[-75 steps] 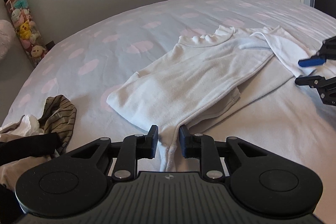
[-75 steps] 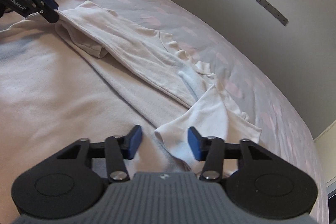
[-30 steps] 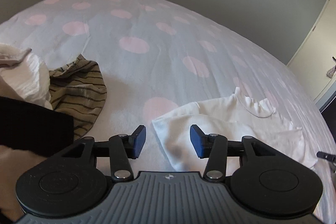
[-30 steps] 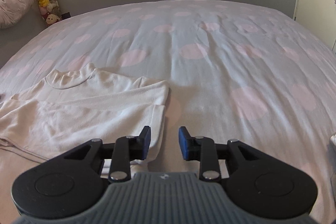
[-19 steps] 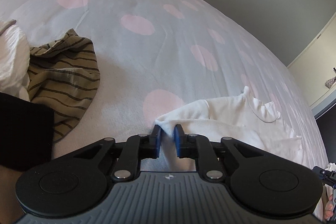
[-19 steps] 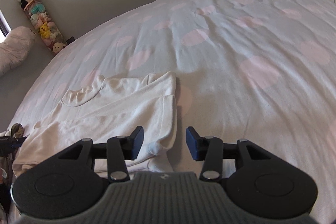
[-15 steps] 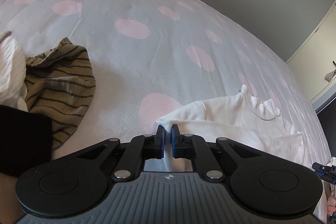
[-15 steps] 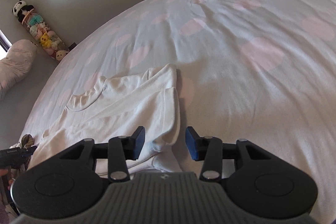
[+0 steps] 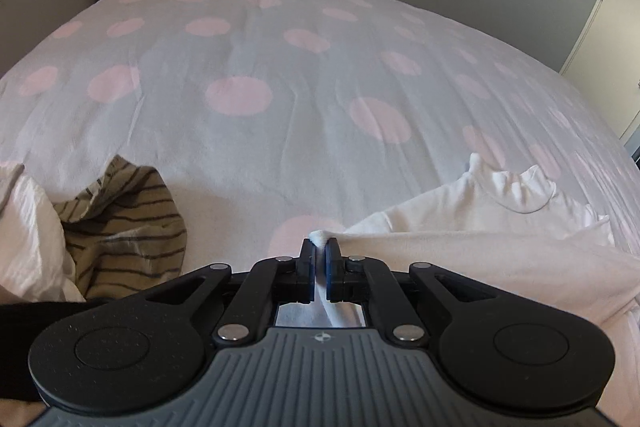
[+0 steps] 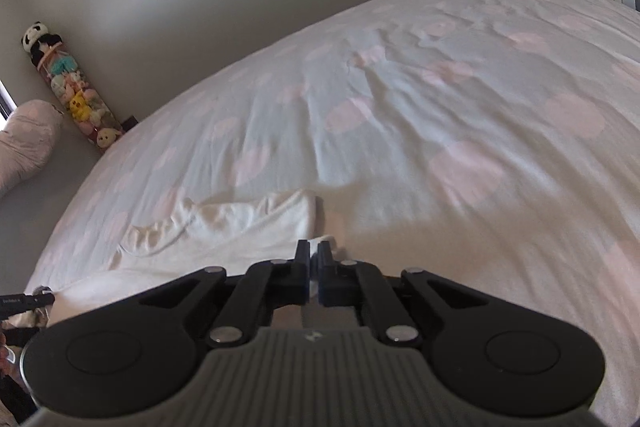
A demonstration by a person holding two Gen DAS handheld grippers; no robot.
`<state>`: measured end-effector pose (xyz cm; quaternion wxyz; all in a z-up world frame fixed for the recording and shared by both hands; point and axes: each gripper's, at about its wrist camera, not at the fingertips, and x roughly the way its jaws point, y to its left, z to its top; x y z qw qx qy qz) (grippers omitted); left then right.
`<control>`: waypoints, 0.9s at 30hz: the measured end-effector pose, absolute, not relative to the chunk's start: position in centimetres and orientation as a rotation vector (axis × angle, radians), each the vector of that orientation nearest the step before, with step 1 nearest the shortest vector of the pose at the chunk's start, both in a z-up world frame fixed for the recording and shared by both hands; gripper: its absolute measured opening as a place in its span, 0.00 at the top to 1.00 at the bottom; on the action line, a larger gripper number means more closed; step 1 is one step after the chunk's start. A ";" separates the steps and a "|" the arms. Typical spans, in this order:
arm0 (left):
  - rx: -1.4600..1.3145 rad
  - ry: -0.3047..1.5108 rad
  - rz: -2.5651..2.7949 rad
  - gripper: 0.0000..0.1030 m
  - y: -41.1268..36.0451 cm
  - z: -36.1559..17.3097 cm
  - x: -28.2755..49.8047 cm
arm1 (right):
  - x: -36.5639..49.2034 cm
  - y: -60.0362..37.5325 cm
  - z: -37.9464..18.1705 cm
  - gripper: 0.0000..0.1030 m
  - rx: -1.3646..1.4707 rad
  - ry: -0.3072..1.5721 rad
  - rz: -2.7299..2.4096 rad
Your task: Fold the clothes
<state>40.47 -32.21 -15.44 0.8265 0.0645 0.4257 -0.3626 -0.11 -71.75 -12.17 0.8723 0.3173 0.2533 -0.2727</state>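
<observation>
Left wrist view: the left gripper [image 9: 320,259] has its jaws clenched on a corner of the white long-sleeved knit top [image 9: 480,239], partly folded on the pink-dotted bed [image 9: 240,95]. The right gripper [image 10: 314,267] pinches the opposite corner. Further folds seem due; a striped olive garment [image 9: 128,219] waits unfolded alongside.

A: Where is the bed [image 9: 320,75] free?
B: Its whole far half, up to the wall.
A: And what's in the way?
B: The striped garment [image 9: 124,223] and crumpled white cloth [image 9: 28,227] at its near left edge.
</observation>
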 end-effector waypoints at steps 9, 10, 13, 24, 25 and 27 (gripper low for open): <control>0.090 0.884 -0.822 0.70 -28.9 -15.0 37.6 | -1.1 -72.2 -15.4 0.90 0.753 0.566 -0.562; 0.097 0.882 -0.836 0.69 -28.4 -14.8 37.0 | -1.2 -72.2 -15.4 0.90 0.757 0.562 -0.563; 0.142 0.858 -0.886 0.58 -27.2 -14.4 34.5 | -1.7 -71.6 -14.9 0.89 0.741 0.543 -0.565; 0.472 0.767 -0.915 0.63 -28.3 -16.9 27.1 | -3.0 -67.0 -15.3 0.72 0.665 0.472 -0.562; 0.498 0.750 -0.875 0.74 -28.5 -17.1 26.8 | -3.0 -66.8 -15.3 0.72 0.654 0.472 -0.560; 0.495 0.717 -0.827 0.86 -28.3 -17.3 26.4 | -2.9 -66.6 -15.5 0.72 0.638 0.471 -0.562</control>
